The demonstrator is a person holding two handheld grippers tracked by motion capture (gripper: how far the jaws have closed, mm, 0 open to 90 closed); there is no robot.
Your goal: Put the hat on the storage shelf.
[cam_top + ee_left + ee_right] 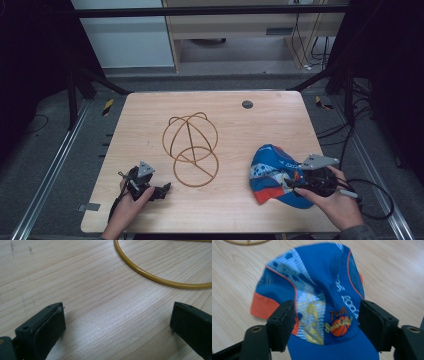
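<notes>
Blue cap (272,172) sits lower right of frame on the table (150,107). My R gripper (325,317) straddles it, jaws probably just touching, grip unconfirmed. L gripper (164,190) wide open, empty, near wire frame (192,147). Risk: fabric slips out.

Your left hand (131,196) sits low at the near left, wrapped around the left tool (162,190), forearm coming in from the near edge. Its jaws point right and stand wide apart just above the surface, nothing between them. Over on the near right, your right hand (336,199) grips the right tool (291,184), jaws aimed left. They're parted too, one on each side of the fabric, neither visibly pressing it.
</notes>
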